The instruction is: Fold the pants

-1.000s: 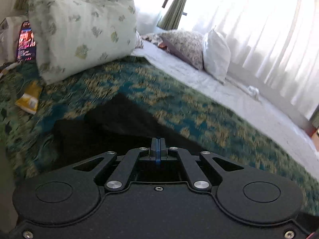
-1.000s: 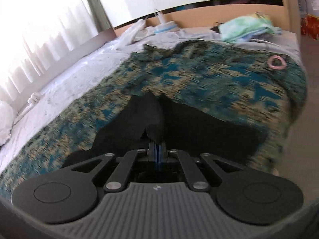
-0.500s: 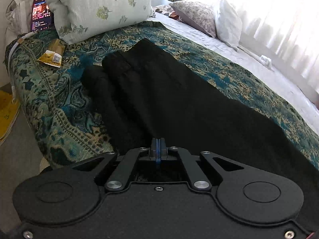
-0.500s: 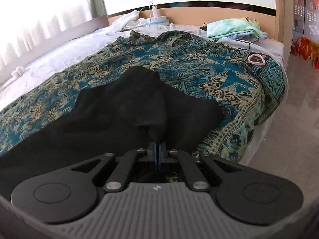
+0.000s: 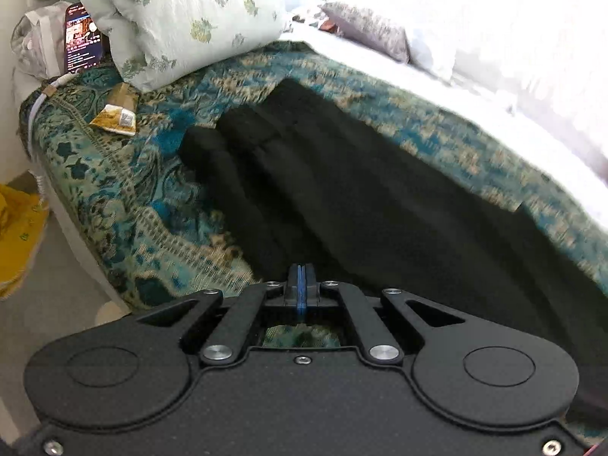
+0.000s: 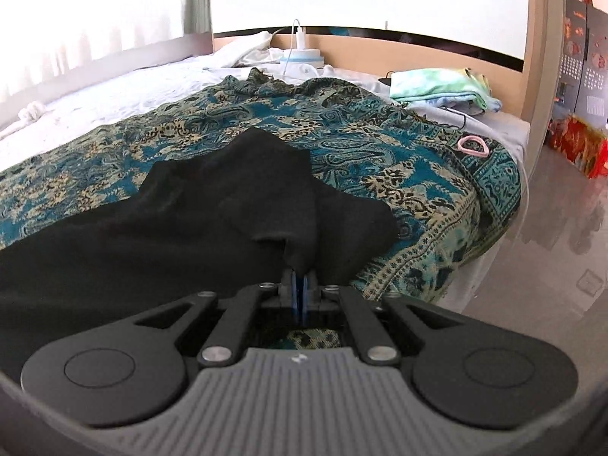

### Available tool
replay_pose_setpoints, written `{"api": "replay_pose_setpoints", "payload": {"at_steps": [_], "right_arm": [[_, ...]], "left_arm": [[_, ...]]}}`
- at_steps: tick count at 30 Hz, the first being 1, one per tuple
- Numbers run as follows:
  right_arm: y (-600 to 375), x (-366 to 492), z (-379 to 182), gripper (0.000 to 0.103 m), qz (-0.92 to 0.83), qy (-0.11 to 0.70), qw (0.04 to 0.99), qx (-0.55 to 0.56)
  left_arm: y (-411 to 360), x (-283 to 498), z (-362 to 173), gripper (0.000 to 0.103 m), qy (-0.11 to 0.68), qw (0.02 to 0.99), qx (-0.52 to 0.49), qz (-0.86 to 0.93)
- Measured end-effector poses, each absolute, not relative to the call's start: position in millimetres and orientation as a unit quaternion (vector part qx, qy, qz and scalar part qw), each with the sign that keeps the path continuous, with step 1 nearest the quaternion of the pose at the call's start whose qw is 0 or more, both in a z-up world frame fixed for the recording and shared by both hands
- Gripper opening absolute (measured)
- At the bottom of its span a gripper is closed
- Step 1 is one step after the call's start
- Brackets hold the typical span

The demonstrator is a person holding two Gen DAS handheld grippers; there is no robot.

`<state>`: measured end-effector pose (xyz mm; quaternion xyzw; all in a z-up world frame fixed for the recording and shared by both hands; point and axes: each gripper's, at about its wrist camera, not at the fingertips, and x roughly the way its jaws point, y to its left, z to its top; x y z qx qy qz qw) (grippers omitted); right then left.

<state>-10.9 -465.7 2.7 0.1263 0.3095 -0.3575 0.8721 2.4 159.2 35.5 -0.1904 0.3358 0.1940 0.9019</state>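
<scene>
Black pants (image 5: 342, 190) lie stretched along the near side of a teal patterned bedspread (image 5: 125, 190). Their far end lies bunched in folds near the pillow. My left gripper (image 5: 300, 281) is shut at the pants' near edge; the black cloth reaches the fingertips, and it seems pinched. In the right wrist view the other end of the pants (image 6: 228, 197) spreads over the bedspread (image 6: 380, 140). My right gripper (image 6: 299, 285) is shut on a raised fold of that black cloth, pulled up into a peak at the fingertips.
A large leaf-print pillow (image 5: 178, 15), a phone (image 5: 81, 38) and a yellow packet (image 5: 116, 117) lie at the head of the bed. A pink ring (image 6: 473, 146), folded towels (image 6: 440, 87) and a charger (image 6: 300, 57) lie at the other end. Floor lies beside the bed edge (image 6: 570, 247).
Both grippers have drawn back toward the near bed edge, still shut, pulling the pants out long and flatter. The left view shifted slightly since half a second ago.
</scene>
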Motion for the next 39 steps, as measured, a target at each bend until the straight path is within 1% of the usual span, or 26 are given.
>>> {"api": "replay_pose_setpoints", "payload": {"at_steps": [2, 3, 4, 5, 6, 12, 13, 14, 15, 16, 19, 22, 26, 28, 30, 31, 33, 34, 35, 36, 37, 38, 39], "right_arm": [[-465, -9, 1, 0.005, -0.359, 0.312, 0.871, 0.122], [-465, -8, 1, 0.006, -0.36, 0.313, 0.87, 0.12], [-464, -6, 0, 0.006, -0.361, 0.314, 0.87, 0.119], [-464, -5, 0, 0.006, -0.363, 0.314, 0.869, 0.118], [-463, -4, -1, 0.006, -0.364, 0.315, 0.869, 0.117], [-458, 1, -4, 0.007, -0.366, 0.321, 0.868, 0.093], [-458, 2, -4, 0.007, -0.367, 0.322, 0.868, 0.09], [-458, 2, -4, 0.007, -0.367, 0.322, 0.868, 0.088], [-458, 3, -4, 0.007, -0.368, 0.323, 0.868, 0.088], [-458, 2, -3, 0.008, -0.369, 0.322, 0.868, 0.088], [-457, -2, 1, 0.01, -0.373, 0.31, 0.87, 0.089], [-452, -9, 6, 0.01, -0.38, 0.291, 0.874, 0.08], [-446, -11, 1, 0.01, -0.384, 0.288, 0.876, 0.052], [-446, -13, -4, 0.01, -0.38, 0.292, 0.876, 0.049], [-445, -14, -6, 0.011, -0.382, 0.284, 0.878, 0.045], [-447, -14, -6, 0.017, -0.38, 0.276, 0.881, 0.047], [-454, -13, -6, 0.021, -0.373, 0.262, 0.888, 0.062], [-458, -12, -7, 0.025, -0.371, 0.258, 0.889, 0.071], [-462, -10, -8, 0.035, -0.369, 0.257, 0.89, 0.083], [-467, -8, -10, 0.036, -0.363, 0.256, 0.891, 0.093], [-471, -7, -12, 0.04, -0.359, 0.254, 0.892, 0.099], [-473, -5, -15, 0.046, -0.356, 0.252, 0.894, 0.103], [-476, -4, -17, 0.05, -0.351, 0.25, 0.896, 0.106]], "left_arm": [[161, 7, 42, 0.012, 0.317, 0.912, -0.183, 0.185], [163, 11, 45, 0.014, 0.307, 0.916, -0.179, 0.185], [166, 17, 46, 0.024, 0.301, 0.919, -0.176, 0.183], [170, 25, 46, 0.041, 0.302, 0.921, -0.174, 0.175], [176, 35, 43, 0.046, 0.306, 0.919, -0.175, 0.175], [208, 77, 20, 0.052, 0.311, 0.909, -0.185, 0.209], [210, 80, 17, 0.049, 0.308, 0.909, -0.189, 0.209], [212, 83, 17, 0.023, 0.308, 0.908, -0.19, 0.213], [213, 85, 19, 0.007, 0.308, 0.905, -0.185, 0.228], [213, 84, 22, 0.003, 0.306, 0.904, -0.182, 0.236], [206, 68, 40, 0.003, 0.271, 0.918, -0.158, 0.242], [197, 50, 53, 0.003, 0.245, 0.931, -0.116, 0.245], [200, 50, 39, 0.004, 0.277, 0.919, -0.109, 0.26], [209, 51, 24, 0.005, 0.307, 0.904, -0.128, 0.268], [213, 48, 17, 0.005, 0.309, 0.901, -0.137, 0.27], [211, 46, 16, 0.005, 0.306, 0.904, -0.127, 0.272], [205, 49, 15, 0.005, 0.306, 0.905, -0.103, 0.278], [204, 50, 13, 0.005, 0.308, 0.904, -0.1, 0.28], [203, 52, 12, 0.006, 0.308, 0.903, -0.098, 0.282], [204, 53, 13, 0.006, 0.308, 0.903, -0.098, 0.282], [204, 53, 13, 0.006, 0.308, 0.903, -0.097, 0.283], [204, 54, 13, 0.006, 0.308, 0.903, -0.097, 0.282], [204, 54, 12, 0.006, 0.308, 0.904, -0.096, 0.282]]}}
